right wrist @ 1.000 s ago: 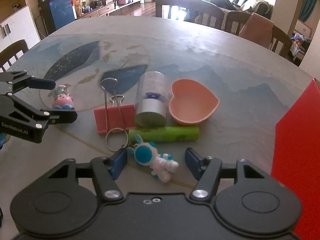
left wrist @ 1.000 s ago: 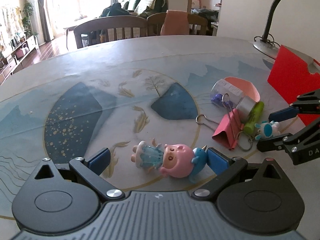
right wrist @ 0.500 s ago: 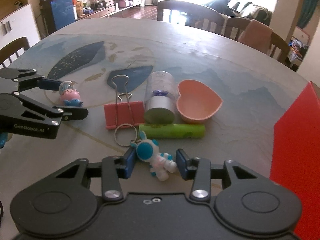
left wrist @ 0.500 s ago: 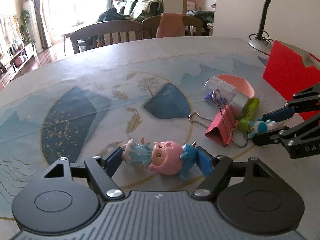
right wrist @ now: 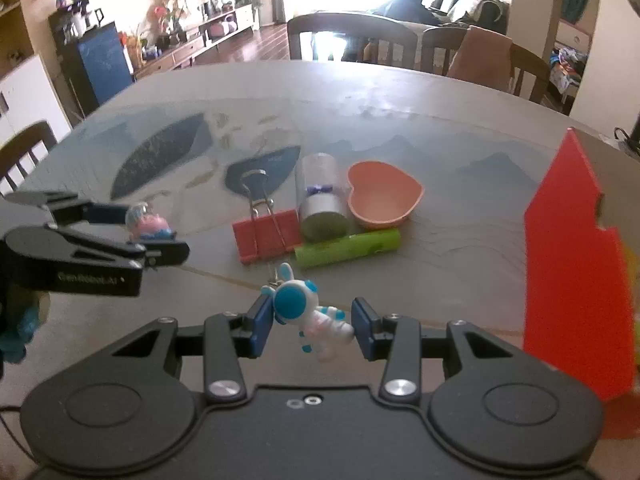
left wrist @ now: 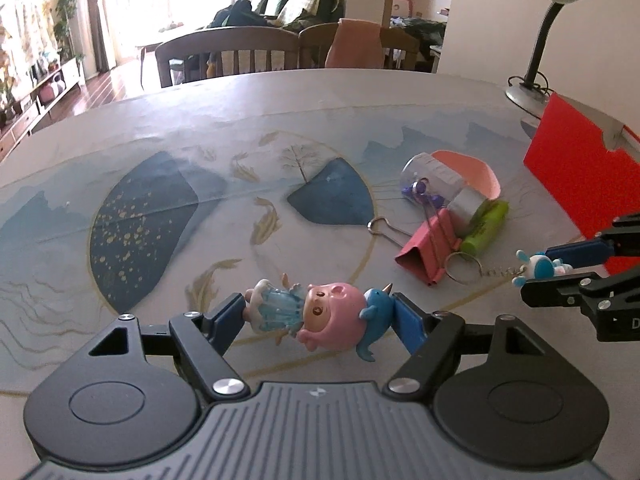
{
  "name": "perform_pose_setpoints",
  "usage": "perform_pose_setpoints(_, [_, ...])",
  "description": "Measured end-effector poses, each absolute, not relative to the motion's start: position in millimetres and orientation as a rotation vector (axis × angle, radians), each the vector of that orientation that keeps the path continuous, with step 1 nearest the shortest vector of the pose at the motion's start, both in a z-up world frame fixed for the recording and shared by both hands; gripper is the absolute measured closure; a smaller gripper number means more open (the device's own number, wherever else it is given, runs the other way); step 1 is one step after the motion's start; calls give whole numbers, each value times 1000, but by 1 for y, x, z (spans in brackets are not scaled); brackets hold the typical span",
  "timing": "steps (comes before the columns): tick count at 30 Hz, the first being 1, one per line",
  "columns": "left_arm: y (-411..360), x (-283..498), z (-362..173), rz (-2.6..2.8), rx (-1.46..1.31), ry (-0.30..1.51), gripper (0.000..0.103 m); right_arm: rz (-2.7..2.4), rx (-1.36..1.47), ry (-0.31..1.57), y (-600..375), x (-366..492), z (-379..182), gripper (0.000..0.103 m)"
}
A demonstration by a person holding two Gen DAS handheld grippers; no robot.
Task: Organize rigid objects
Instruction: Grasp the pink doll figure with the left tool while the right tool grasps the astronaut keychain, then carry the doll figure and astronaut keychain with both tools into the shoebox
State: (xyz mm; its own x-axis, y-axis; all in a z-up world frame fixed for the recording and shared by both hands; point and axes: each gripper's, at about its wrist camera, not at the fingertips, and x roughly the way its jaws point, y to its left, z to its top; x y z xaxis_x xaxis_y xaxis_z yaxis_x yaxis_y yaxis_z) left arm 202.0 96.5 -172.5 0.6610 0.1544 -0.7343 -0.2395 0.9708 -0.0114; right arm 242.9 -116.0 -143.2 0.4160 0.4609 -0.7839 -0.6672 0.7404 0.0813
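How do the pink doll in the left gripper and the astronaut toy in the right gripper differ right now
The pink doll is pink with a pale blue dress; the astronaut toy is white and blue. The pink doll has no chain in view; the astronaut toy trails a chain to a key ring. Both are small figurines clamped sideways, one in the left gripper, one in the right gripper.

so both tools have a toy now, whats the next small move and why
Probably carry both toward the red box. The left tool is shut on the pink doll and the right tool on the astronaut keychain, whose ring still touches the red binder clip, so lift gently.
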Motion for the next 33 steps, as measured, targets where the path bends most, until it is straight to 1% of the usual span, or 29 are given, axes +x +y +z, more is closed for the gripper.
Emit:
perform_pose_setpoints(12, [57, 191, -124, 171, -123, 826, 24, 694, -182, 847, -148, 231, -89, 61])
perform_pose_setpoints(20, [25, 198, -84, 120, -105, 812, 24, 675, -167, 798, -177, 229, -52, 61])
perform_pose_setpoints(33, [-40, 227, -38, 42, -42, 767, 24, 611, -119, 731, -242, 246, -18, 61])
